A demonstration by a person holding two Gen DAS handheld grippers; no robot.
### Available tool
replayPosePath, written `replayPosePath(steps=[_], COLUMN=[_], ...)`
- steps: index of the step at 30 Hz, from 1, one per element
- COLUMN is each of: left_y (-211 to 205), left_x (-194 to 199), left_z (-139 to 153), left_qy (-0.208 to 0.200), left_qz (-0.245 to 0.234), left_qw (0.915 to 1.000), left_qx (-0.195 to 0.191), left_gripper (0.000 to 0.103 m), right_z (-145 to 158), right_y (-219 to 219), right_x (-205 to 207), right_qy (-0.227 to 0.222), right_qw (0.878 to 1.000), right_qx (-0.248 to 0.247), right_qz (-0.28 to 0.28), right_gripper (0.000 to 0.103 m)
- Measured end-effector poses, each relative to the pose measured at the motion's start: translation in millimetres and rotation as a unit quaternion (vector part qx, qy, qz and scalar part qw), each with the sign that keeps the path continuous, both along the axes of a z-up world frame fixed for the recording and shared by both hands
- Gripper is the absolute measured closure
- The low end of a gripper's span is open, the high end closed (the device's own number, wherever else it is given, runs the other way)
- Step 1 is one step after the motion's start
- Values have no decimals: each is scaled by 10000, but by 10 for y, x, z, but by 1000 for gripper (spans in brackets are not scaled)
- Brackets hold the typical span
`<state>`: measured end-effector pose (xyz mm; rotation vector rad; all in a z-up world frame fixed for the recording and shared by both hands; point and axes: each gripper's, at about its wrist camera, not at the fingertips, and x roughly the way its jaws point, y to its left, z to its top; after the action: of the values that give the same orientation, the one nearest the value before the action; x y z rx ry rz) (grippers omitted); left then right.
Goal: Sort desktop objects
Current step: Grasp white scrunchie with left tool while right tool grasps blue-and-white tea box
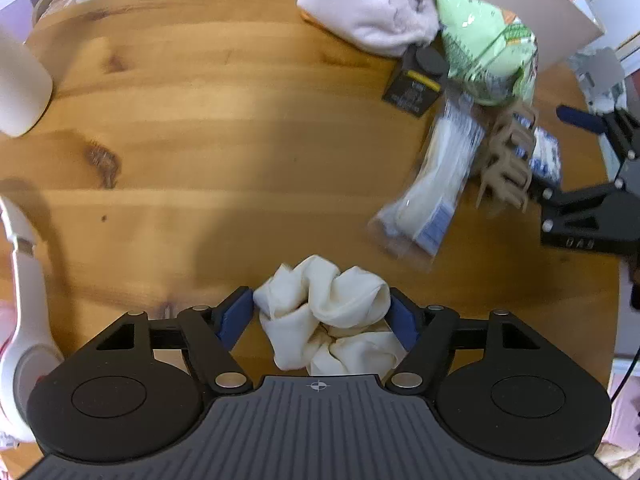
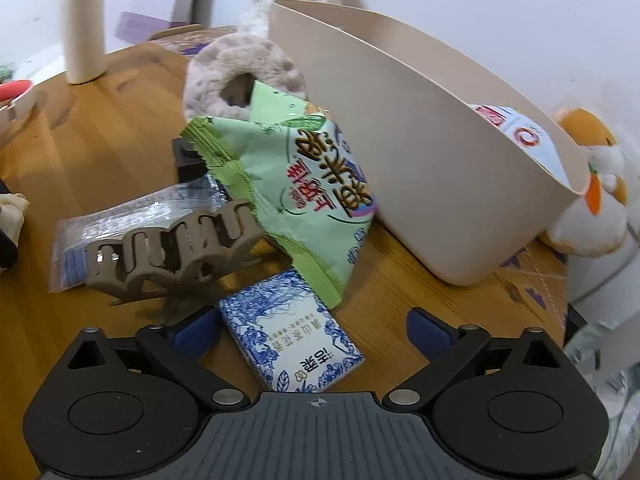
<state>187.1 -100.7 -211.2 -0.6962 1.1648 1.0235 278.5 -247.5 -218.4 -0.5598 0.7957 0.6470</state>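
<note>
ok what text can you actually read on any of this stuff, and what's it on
"上好佳": red characters, upside down, on the green snack bag; the larger dark characters beside them are too distorted to read.
Blue and white box: upside-down Chinese print, too small to read.
Black box: pale lettering, blurred.
Clear packet: blue label, blurred.
Packet in the beige bin: red logo only, no legible words.

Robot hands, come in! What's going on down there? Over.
Left gripper shut on scrunchie. Right gripper open around blue box, not gripping. Hair claw crowds its left finger; snack bag overlaps the box's far end.
</note>
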Motion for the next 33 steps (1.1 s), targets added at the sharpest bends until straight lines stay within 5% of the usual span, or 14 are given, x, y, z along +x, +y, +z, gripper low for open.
replayPosePath(steps=[5,13,17,22,26,33], left_y=[-102,-252,-322,-382,-412,-435], left_x=[-19,-42,-30,-74,-80,-92], left_z=[-41,-57,-115,-85,-48,98], left_qy=[293,561,575,634,627,500], left_qz=[120,46,4,-294,-447,-662], left_qw=[9995,9984,9983,9973,9965,9953], left_qx=[-70,-53,-11,217,322,504], left_gripper=[25,24,24,44,76,82], right_z=[39,43,47,61,73,146], right_y=[-12,-83,-108,-101,-165,-259], right_x=[-23,-30,-12,-33,-39,-171], right_qy=[162,421,624,840,991,945], right_qw=[9994,9981,9966,9950,9927,9916], right_qx=[134,334,444,505,680,831], right_qz=[283,309,300,187,-101,-290], right_gripper=[26,32,46,55,60,60])
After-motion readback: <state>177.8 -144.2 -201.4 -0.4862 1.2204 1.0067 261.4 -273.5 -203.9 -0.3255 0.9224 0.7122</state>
